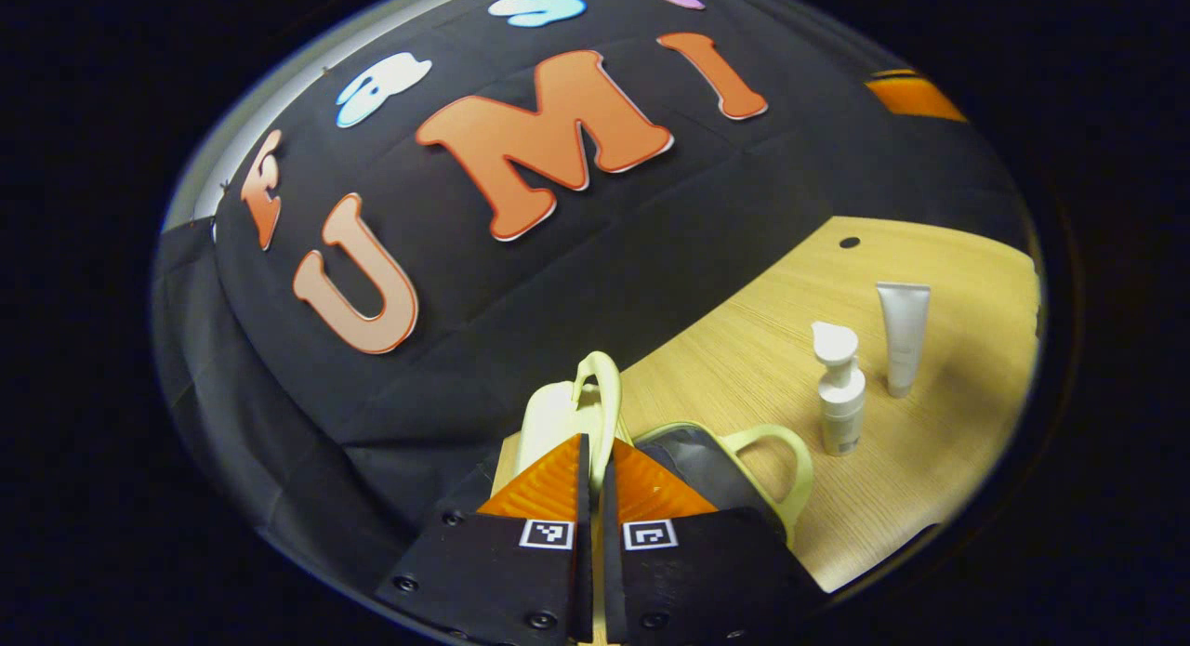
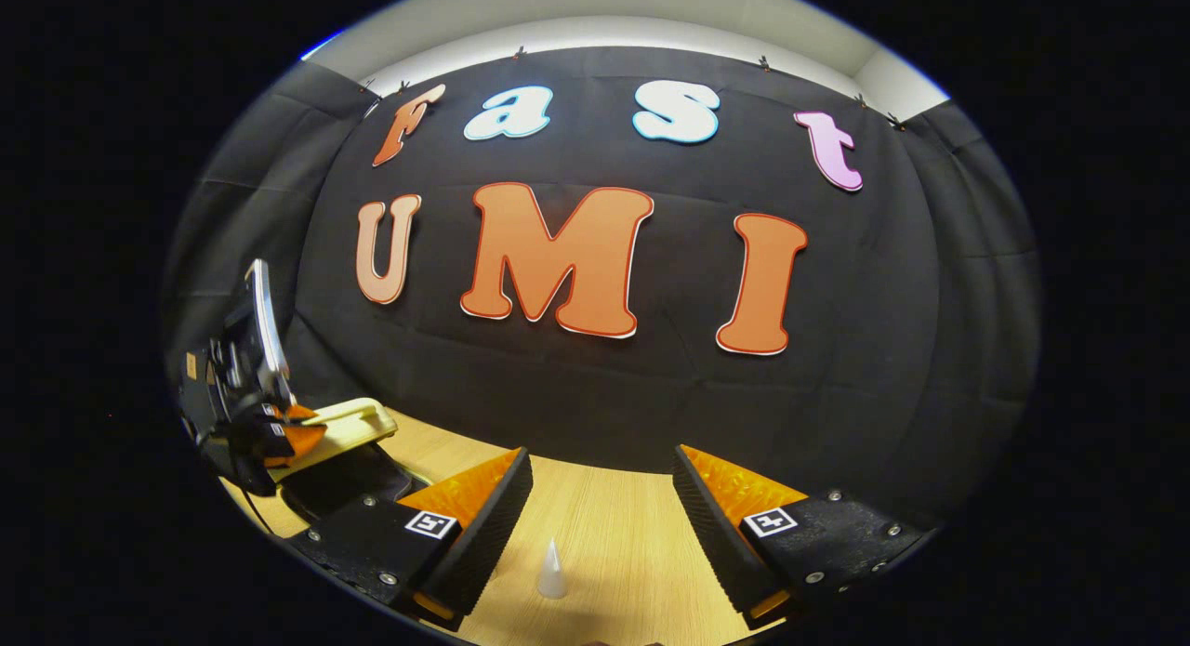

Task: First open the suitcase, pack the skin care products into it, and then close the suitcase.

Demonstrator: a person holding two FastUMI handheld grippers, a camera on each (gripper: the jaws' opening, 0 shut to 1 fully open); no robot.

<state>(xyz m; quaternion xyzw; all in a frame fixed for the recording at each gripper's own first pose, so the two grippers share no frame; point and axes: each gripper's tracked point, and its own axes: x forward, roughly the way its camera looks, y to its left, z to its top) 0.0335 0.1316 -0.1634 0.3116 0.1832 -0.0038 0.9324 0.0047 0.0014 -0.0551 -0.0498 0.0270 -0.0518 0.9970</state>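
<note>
Tongs, left (image 1: 592, 460): pinched on pale yellow handle (image 1: 595, 386) of suitcase lid, lid lifted. Suitcase (image 1: 693, 469) sits open just behind on light wood worktop (image 1: 744, 367), dark lining showing, 2nd handle at its rim. Farther right on worktop: white pump bottle (image 1: 839, 390), then white tube (image 1: 902, 335), upright, close together. Right tongs (image 2: 600, 497) gape wide w/ nothing between, above small white pointed cap (image 2: 552, 572). Black cloth wall behind worktop.
</note>
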